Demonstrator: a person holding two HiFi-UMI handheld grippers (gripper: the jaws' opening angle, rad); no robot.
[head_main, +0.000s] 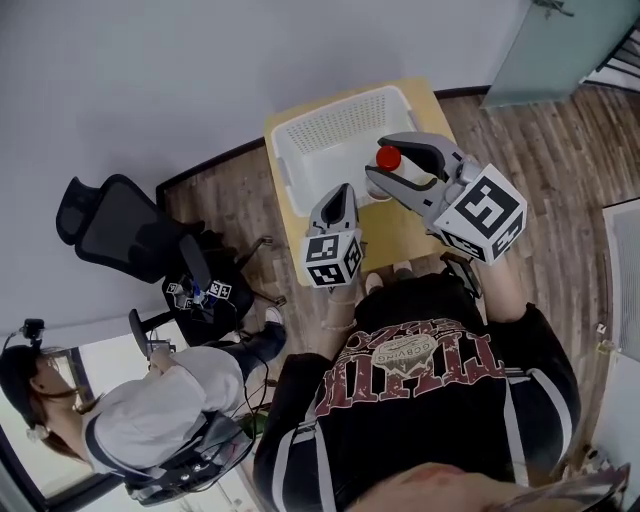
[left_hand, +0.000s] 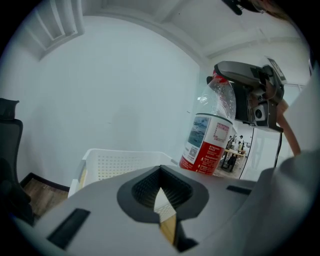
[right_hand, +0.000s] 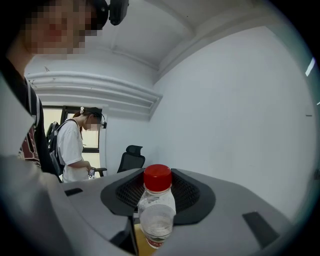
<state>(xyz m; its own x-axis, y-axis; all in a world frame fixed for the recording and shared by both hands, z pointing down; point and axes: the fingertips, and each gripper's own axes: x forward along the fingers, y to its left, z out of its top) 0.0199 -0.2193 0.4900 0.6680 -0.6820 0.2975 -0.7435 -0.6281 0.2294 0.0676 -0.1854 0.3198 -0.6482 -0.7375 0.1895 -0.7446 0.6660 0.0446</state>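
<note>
Over a tan table (head_main: 398, 232) (white basket (head_main: 340, 108) on it, wood floor (head_main: 560, 150) around), the right gripper (head_main: 380, 160) clamps 1 bottle (head_main: 388, 158) and the left gripper (head_main: 340, 190) is closed, empty.

Plain pale wall (head_main: 200, 70) meets a wood-plank floor (head_main: 540, 150). A black office chair (head_main: 120, 230) stands left of the small wooden surface (head_main: 395, 232) — near the wall.

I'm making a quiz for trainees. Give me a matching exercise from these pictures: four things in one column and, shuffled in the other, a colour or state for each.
1. bottle cap
2. basket
3. left gripper
4. right gripper

a. white, perforated
b. clamped on the bottle
c. jaws together, nothing between
d. red

Pairs: 1-d, 2-a, 3-c, 4-b.
</note>
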